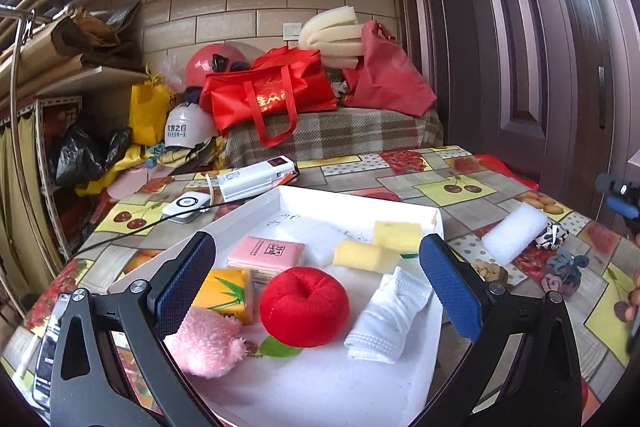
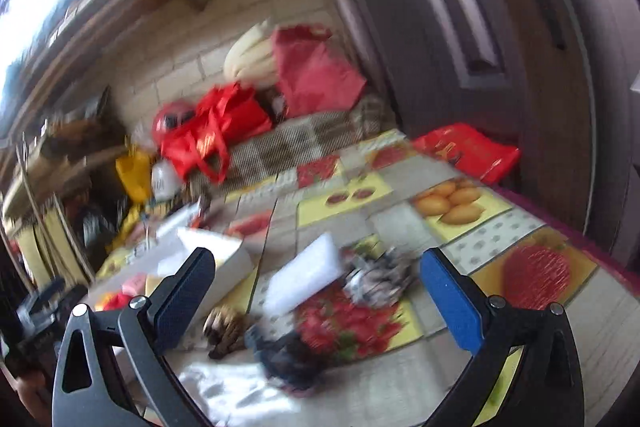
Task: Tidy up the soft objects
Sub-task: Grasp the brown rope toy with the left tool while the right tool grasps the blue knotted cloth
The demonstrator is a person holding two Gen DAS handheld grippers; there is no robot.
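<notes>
A white tray (image 1: 434,217) holds a red plush apple (image 1: 304,305), a pink fluffy toy (image 1: 206,341), a folded white cloth (image 1: 390,315), two yellow sponges (image 1: 366,255), a pink tissue pack (image 1: 266,255) and an orange tissue pack (image 1: 226,293). My left gripper (image 1: 318,285) hovers open over the tray, empty. Right of the tray lie a white foam roll (image 1: 514,233), a black-and-white scrunchie (image 1: 552,235) and a bluish scrunchie (image 1: 566,269). In the blurred right wrist view my right gripper (image 2: 318,299) is open above the foam roll (image 2: 306,273), the patterned scrunchie (image 2: 378,281) and a dark scrunchie (image 2: 290,351).
A fruit-patterned cloth covers the table (image 1: 452,179). A white device (image 1: 256,177) and a small white gadget with a cable (image 1: 186,205) lie behind the tray. Red bags (image 1: 272,91), helmets and foam pile up beyond. A dark door (image 1: 540,27) stands at right.
</notes>
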